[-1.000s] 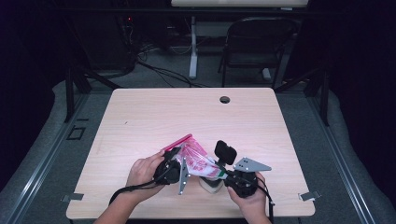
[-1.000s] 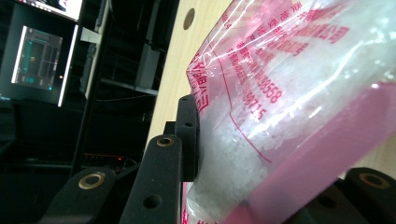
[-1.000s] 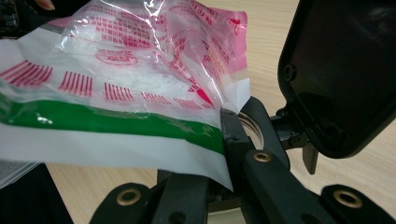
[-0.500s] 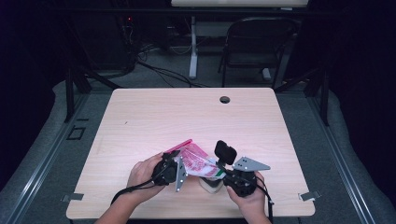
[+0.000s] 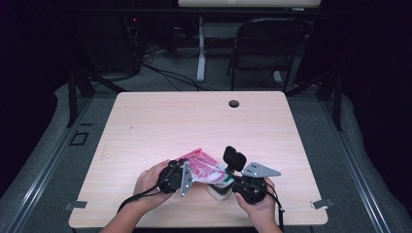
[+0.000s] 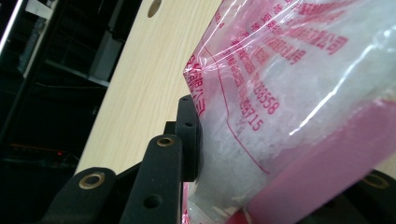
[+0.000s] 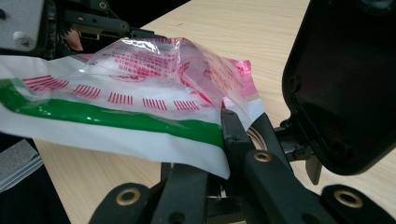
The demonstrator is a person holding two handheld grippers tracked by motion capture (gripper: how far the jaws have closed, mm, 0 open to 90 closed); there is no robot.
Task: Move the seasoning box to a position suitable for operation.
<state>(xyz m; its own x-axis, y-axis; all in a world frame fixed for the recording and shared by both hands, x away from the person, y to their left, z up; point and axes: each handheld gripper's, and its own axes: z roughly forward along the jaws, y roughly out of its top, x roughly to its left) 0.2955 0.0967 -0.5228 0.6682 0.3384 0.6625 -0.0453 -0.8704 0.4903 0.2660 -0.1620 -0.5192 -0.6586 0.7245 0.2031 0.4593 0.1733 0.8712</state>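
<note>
Bag held between both grippers, near table edge at 6 o'clock.
Left gripper (image 5: 187, 175) clamped on plastic bag (image 5: 204, 169) at pink band; right gripper (image 7: 224, 140) pinched on green-striped edge. Opening step judged in hand; next calls for steady, opposed pull without tearing.

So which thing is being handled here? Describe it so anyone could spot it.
On the wooden table, near its front edge, between the two grippers, is a clear plastic bag. It alone has red print, a pink strip and a green band.
</note>
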